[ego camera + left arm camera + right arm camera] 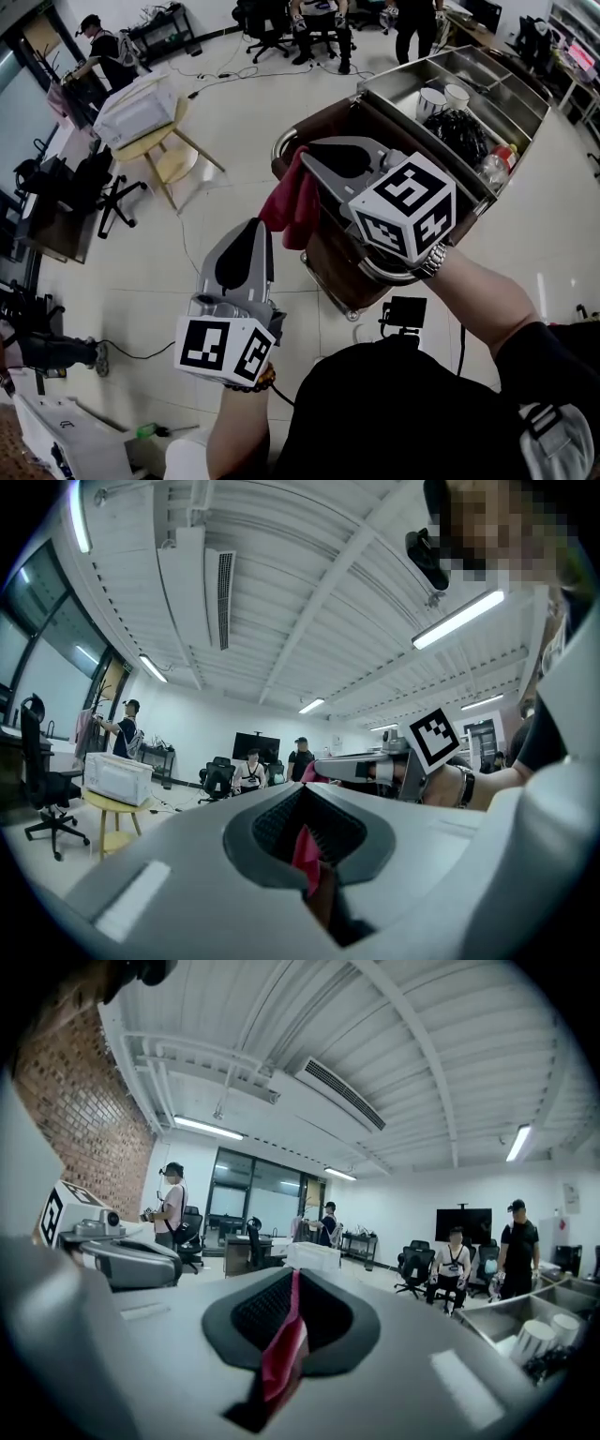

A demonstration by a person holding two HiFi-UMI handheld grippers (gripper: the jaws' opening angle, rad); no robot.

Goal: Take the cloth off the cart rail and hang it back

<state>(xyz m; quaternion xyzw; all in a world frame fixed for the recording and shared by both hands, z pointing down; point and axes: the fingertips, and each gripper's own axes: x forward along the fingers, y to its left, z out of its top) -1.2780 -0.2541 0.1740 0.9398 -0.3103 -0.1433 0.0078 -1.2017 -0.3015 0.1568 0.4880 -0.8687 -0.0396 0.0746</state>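
Two firm pinches, left gripper (pixel 255 234) and right gripper (pixel 314 164) each closed narrow on the red cloth (pixel 289 204) held beside the cart rail (pixel 283 141): spread apart, stretch it flat, lower its middle across the rail before releasing.

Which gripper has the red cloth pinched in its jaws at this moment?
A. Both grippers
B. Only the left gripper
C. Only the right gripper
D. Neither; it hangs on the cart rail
A: the red cloth sits clamped between the closed jaws of the left gripper and of the right gripper, each seen in its own view.
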